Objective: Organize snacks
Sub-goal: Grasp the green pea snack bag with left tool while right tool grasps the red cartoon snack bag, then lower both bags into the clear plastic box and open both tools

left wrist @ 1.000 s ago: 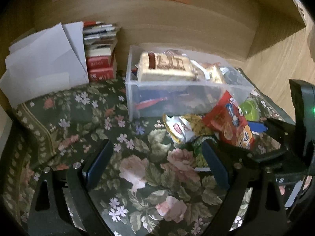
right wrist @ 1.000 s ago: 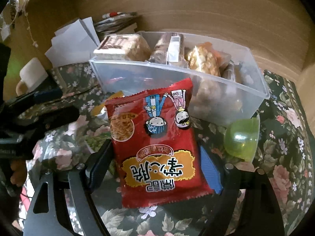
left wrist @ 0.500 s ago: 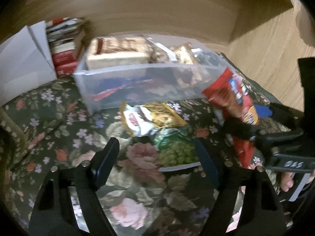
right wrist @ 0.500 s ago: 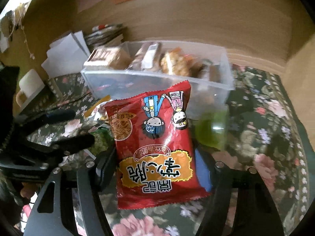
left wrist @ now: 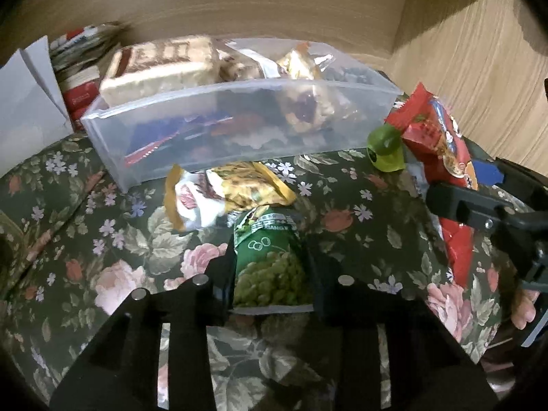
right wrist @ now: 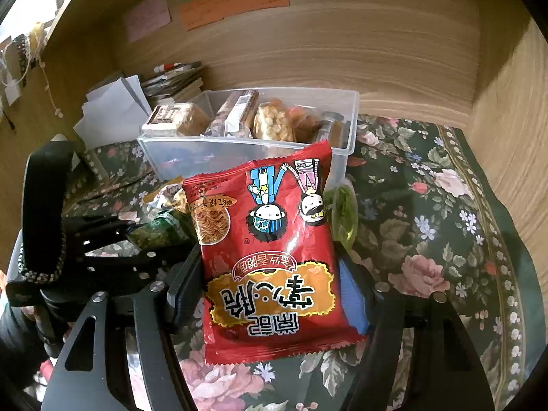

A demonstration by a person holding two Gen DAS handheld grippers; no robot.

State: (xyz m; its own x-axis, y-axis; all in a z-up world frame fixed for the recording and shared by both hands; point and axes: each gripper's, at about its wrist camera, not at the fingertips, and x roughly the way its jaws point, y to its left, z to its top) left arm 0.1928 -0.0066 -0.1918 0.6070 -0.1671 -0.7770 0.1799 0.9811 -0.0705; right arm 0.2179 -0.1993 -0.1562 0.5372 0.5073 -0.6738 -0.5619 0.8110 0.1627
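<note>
Left wrist: green cup (left wrist: 386, 152) beside clear bin (left wrist: 239, 126)

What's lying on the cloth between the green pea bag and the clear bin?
A crumpled yellow-and-white packet lies between the green pea bag and the clear bin, seen best in the left wrist view.

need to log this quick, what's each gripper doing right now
left gripper: closed on the green pea packet, jaws just closed.
right gripper: closed on the red noodle snack packet.
</note>
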